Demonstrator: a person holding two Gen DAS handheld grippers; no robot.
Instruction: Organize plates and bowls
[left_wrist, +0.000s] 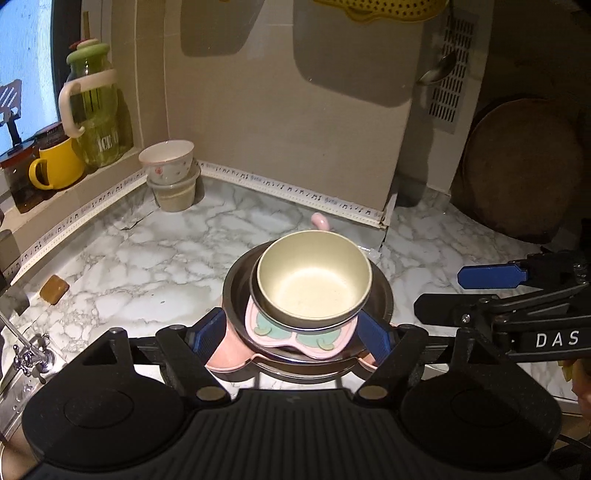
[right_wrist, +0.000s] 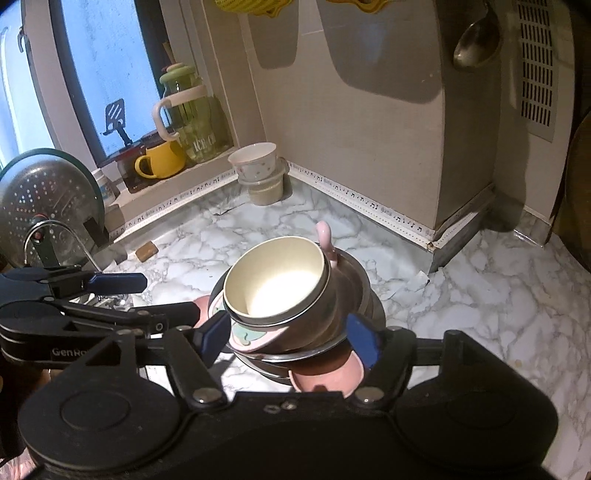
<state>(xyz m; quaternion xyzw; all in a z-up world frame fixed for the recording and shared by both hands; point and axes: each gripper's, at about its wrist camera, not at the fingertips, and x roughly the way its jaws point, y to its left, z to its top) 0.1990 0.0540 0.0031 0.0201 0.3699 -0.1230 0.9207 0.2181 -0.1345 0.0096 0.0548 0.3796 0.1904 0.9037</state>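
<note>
A stack of dishes stands on the marble counter: a cream bowl (left_wrist: 314, 277) on top, a pink child's plate (left_wrist: 291, 336) under it, a steel plate (left_wrist: 380, 295) and a pink dish (left_wrist: 225, 354) at the bottom. My left gripper (left_wrist: 291, 336) is open, its blue pads on either side of the stack's near edge. My right gripper (right_wrist: 291, 338) is open around the same stack, where the cream bowl (right_wrist: 273, 288) tilts toward the left. The right gripper's fingers (left_wrist: 491, 277) show at the right of the left wrist view.
A floral bowl (left_wrist: 168, 160) sits on a beige cup (left_wrist: 175, 194) in the back corner. A green jug (left_wrist: 94, 107) and yellow mug (left_wrist: 55, 168) stand on the sill. A faucet (left_wrist: 33, 358) and sink lie left. A round wooden board (left_wrist: 517, 170) leans at right.
</note>
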